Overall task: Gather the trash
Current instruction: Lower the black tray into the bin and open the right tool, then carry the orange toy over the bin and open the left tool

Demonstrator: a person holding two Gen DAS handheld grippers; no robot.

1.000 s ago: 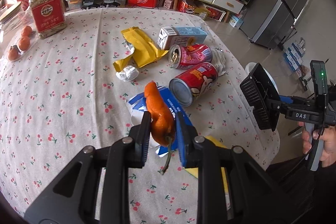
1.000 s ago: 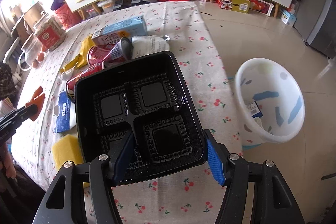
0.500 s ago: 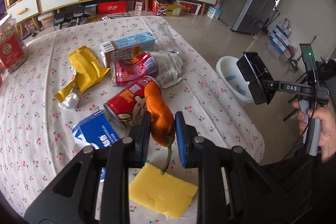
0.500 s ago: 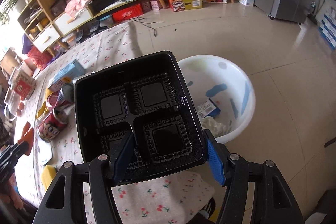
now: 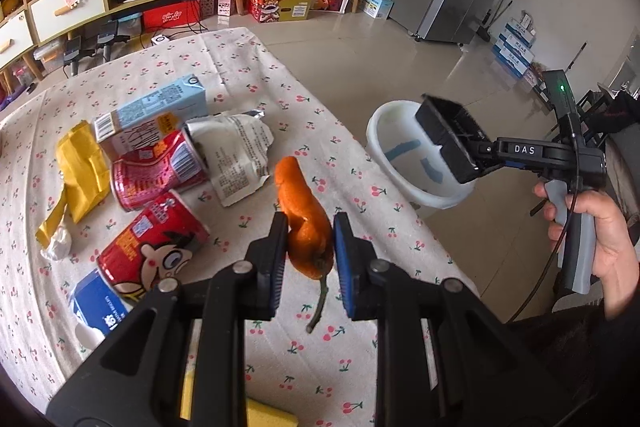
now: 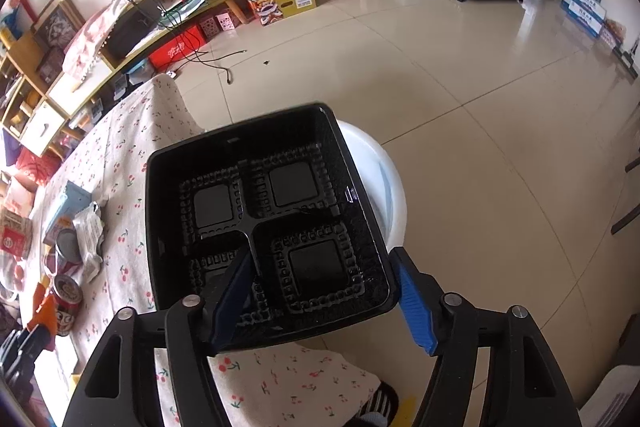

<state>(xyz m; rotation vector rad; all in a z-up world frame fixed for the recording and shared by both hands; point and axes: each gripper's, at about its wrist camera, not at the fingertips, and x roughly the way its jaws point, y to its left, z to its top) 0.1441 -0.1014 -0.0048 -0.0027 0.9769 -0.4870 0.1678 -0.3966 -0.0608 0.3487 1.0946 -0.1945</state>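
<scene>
My left gripper [image 5: 310, 225] is shut on a piece of orange peel [image 5: 296, 187] with a stalk, held above the cherry-print table [image 5: 360, 235] near its right edge. A person's hand holds my right gripper [image 6: 320, 253] out past that edge, its jaws opening around a black plastic tray [image 6: 264, 211]. One pad lies inside the tray and the other sits just off its right rim. The tray [image 5: 448, 139] hangs tilted over a white bin [image 5: 384, 147] on the floor. In the right wrist view the tray hides most of the bin [image 6: 380, 179].
Two red cans [image 5: 156, 255], a light blue carton [image 5: 152, 111], a torn white wrapper [image 5: 236, 155], a yellow wrapper [image 5: 80, 171], a blue pack [image 5: 100, 303] and a yellow sponge [image 5: 264, 415] lie on the table. Tiled floor surrounds the bin, with shelves and a fridge beyond.
Both grippers swung to the right: the peel went from mid-table to near the table's edge. The tray went from over the table to over the bin, where the right jaws widened.
</scene>
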